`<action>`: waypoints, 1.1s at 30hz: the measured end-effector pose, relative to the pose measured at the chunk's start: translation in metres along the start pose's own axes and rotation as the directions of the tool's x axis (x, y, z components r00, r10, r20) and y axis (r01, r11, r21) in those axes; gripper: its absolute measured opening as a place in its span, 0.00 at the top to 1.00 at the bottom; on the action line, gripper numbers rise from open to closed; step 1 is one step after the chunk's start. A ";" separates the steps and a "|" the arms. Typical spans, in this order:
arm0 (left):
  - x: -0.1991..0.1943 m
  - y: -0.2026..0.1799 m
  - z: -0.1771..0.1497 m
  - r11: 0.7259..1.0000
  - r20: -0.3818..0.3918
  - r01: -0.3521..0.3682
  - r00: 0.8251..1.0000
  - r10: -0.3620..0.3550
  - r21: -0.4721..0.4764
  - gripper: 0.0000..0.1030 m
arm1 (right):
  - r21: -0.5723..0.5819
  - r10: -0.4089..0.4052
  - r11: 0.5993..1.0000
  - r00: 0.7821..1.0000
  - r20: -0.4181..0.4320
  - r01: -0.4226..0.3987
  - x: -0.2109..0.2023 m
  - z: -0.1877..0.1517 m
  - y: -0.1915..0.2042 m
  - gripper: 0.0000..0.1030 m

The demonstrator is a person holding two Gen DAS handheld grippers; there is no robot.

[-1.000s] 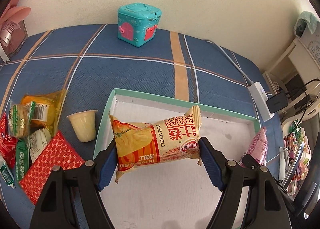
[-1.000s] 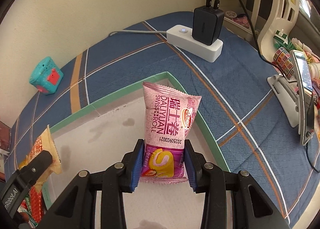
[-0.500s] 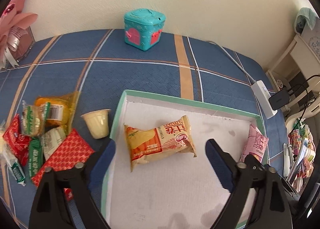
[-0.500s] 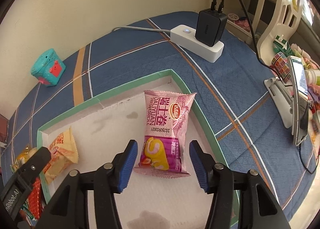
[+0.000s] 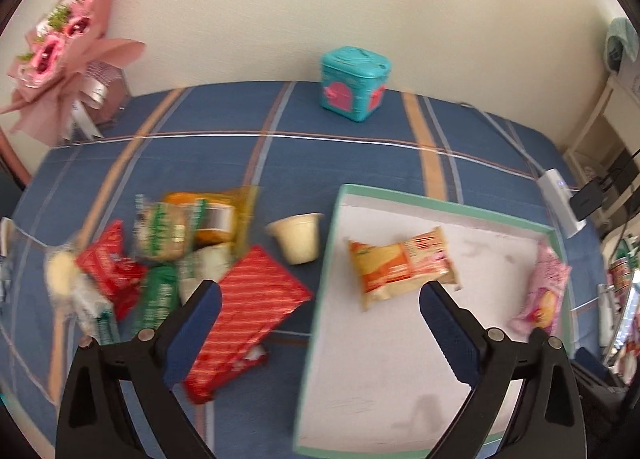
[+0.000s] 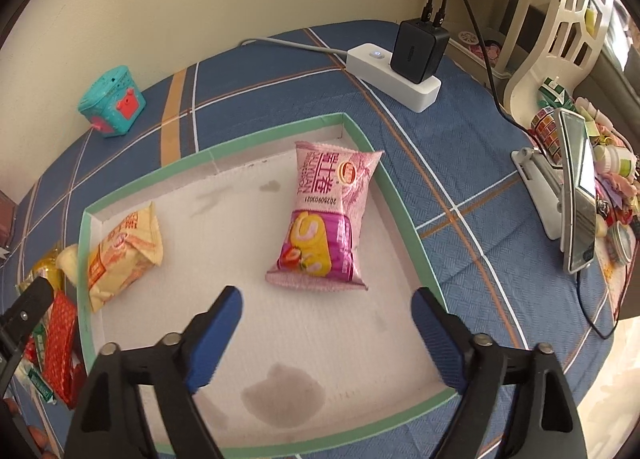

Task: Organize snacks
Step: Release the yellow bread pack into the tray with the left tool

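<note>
A shallow white tray with a green rim (image 5: 332,259) (image 6: 400,203) lies on the blue plaid cloth. Inside it rest an orange snack pack (image 5: 402,267) (image 6: 124,249) at its left and a pink snack pack (image 6: 324,227) (image 5: 544,291) at its right. My left gripper (image 5: 320,299) hovers over the tray's left rim, its jaws opening wide with nothing between them. My right gripper (image 6: 326,313) hangs just in front of the pink pack, jaws opening, nothing held. Left of the tray lies a heap of loose snacks: a red pack (image 5: 244,319), a pudding cup (image 5: 298,237), several small wrapped ones (image 5: 168,235).
A teal toy box (image 5: 354,83) (image 6: 112,101) stands near the back wall. A white power strip with a black charger (image 6: 404,63) lies right of the tray. A pink bouquet (image 5: 64,55) is at the far left. A phone on a stand (image 6: 576,195) and clutter crowd the right edge.
Both grippers let go of their packs, which now lie in the tray, and opened wide. The left one drew back and swung left toward the snack heap; the right one backed off slightly.
</note>
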State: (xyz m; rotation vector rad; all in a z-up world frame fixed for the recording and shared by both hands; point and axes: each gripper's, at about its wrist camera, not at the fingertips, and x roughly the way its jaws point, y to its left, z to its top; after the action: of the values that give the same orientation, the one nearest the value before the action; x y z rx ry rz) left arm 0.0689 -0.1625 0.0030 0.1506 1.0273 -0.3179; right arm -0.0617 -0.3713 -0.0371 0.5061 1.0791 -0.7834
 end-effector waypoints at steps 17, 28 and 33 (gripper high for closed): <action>-0.010 0.065 -0.017 0.984 -0.056 -0.178 0.983 0.177 -0.008 0.04 | -0.116 0.083 0.990 0.996 0.020 -0.081 -0.019 -0.030 0.038 0.00; -0.012 0.100 -0.007 0.986 -0.047 -0.162 0.986 0.160 -0.041 0.04 | -0.132 0.151 0.981 0.987 0.048 -0.143 -0.031 -0.032 0.058 0.00; -0.016 0.129 -0.001 0.984 -0.051 -0.151 0.988 0.146 -0.094 0.04 | -0.151 0.177 0.975 0.982 0.069 -0.165 -0.040 -0.033 0.076 0.00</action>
State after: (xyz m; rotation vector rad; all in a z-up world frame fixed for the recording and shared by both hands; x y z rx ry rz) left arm 0.1027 -0.0371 0.0131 0.1455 1.0665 -0.1288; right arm -0.0318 -0.2871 -0.0144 0.4339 0.9932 -0.5650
